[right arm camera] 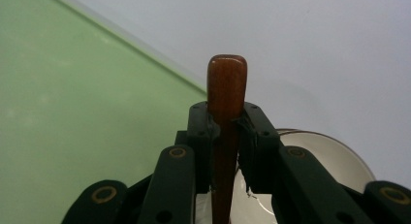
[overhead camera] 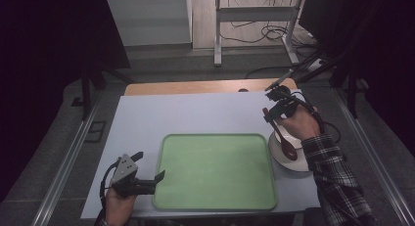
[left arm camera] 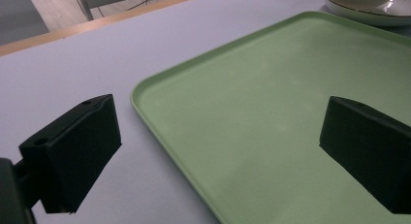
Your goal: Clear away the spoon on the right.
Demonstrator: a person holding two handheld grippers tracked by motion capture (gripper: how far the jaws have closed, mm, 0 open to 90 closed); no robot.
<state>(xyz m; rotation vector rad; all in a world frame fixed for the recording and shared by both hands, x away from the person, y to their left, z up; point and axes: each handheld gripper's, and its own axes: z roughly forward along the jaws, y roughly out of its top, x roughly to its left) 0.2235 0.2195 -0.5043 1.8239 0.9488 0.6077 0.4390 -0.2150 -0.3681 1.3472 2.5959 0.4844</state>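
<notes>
At the right of the high view, a brown wooden spoon [overhead camera: 282,136] is clamped by its handle in the right gripper [overhead camera: 272,113] above the white bowl [overhead camera: 280,155], nothing yet laid on the green tray [overhead camera: 215,171], while the left gripper [overhead camera: 149,169] is held wide open and empty at lower left.

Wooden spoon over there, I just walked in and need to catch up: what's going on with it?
A person holds a hand-held gripper in each hand. The right hand-held gripper is shut on the handle of the wooden spoon, whose dark bowl end hangs over the white dish beside the green tray. The left hand-held gripper sits open at the tray's near left corner, holding nothing. The tray is bare.
</notes>
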